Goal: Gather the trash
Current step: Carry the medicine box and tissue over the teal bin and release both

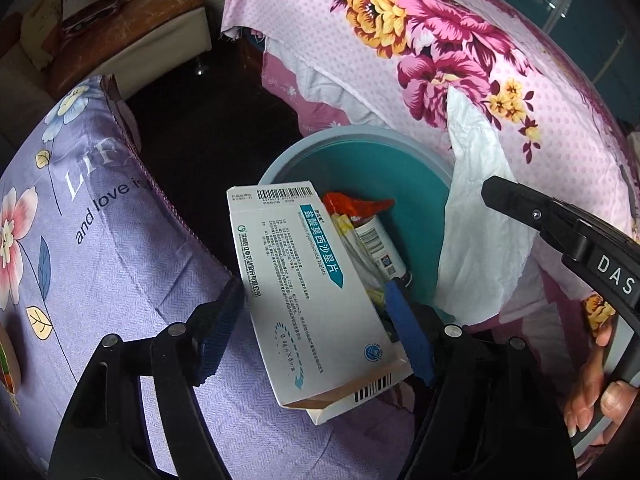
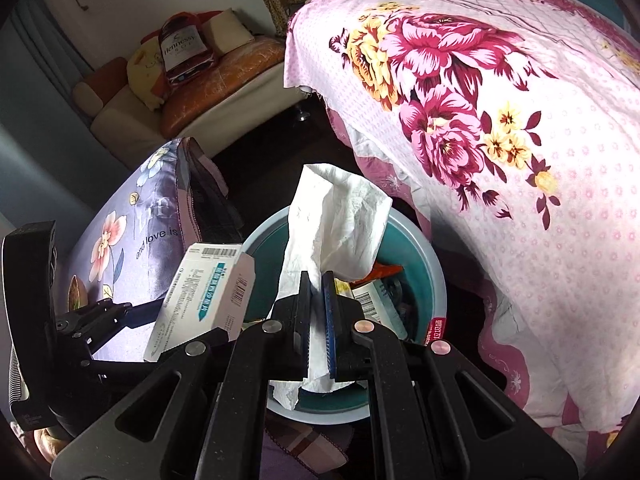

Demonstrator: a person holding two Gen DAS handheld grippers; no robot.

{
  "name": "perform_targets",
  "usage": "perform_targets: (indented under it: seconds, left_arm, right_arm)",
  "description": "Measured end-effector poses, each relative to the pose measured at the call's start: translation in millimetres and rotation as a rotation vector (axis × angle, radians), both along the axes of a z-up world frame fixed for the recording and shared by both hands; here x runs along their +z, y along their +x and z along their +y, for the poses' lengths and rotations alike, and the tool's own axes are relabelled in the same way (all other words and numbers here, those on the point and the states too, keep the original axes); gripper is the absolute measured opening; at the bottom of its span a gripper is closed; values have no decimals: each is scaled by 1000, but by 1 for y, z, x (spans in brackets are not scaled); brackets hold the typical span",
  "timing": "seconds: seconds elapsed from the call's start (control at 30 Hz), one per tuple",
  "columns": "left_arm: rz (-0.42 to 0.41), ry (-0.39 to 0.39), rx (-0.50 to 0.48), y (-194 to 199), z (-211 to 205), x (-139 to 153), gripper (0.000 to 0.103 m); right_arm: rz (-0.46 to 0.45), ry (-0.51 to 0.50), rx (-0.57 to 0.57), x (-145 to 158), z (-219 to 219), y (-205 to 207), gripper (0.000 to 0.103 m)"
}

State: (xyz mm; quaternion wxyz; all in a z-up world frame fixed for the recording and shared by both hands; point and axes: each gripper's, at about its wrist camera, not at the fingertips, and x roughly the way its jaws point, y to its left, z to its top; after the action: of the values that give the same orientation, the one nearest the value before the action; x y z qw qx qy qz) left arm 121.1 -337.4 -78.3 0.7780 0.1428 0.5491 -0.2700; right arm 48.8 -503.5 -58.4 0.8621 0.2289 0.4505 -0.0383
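Both grippers are above a round teal bin (image 1: 416, 200) that stands on the dark floor between two pieces of furniture covered with cloth.

The left gripper (image 1: 316, 320) has its jaws spread wide. A white medicine box (image 1: 308, 292) with blue print and barcodes is between the two blue pads (image 1: 408, 332). The box leans at an angle, with its upper end over the rim of the bin and its opened lower flap toward the camera. Its right edge lies against the right pad, while the left pad stands clearly apart from it, so the pads are not pressing on the box. In the right wrist view the same box (image 2: 204, 296) is at the left side of the bin (image 2: 436, 280), tilted.

The right gripper (image 2: 318, 312) has its jaws pressed together on a crumpled white tissue (image 2: 336, 216). The tissue sticks up above the fingers and a short end also hangs out below them, over the opening of the bin. In the left wrist view this tissue (image 1: 476, 208) hangs at the right edge of the bin, and a hand (image 1: 596, 380) holds the handle of the right gripper.

Inside the bin there is already other trash: an orange-red wrapper (image 1: 356, 208) and a white package with a barcode (image 1: 380, 248).

To the left lies a lilac cushion with flowers and printed words (image 1: 100, 208). To the right hangs a pink cloth with large magenta and yellow flowers (image 1: 440, 48).
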Motion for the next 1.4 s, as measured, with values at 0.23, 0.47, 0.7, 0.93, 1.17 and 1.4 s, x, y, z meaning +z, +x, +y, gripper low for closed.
perform_targets:
  seconds: [0.23,0.47,0.7,0.93,1.17,1.4]
  left_arm:
    - [21,-24,43,6,13,0,83]
    - [19,-45,53,4,26,4,88]
    - [22,-68,65,5,37,5,88]
    - [38,-93,87,10,55,4,89]
    - [49,-113,112,14,74,2,89]
    - [46,-126,137,14,95,2,89]
  right_arm:
    - [13,-7,10,-1,7,6,6]
    - [29,-19,22,-2,13,13,6]
    - [51,-37,34,-4,21,20,6]
    - [79,-51,38,-7,31,26,9]
    - [114,-61,33,-13,40,30,23]
    - [134,-89,35,-12,57,34,56]
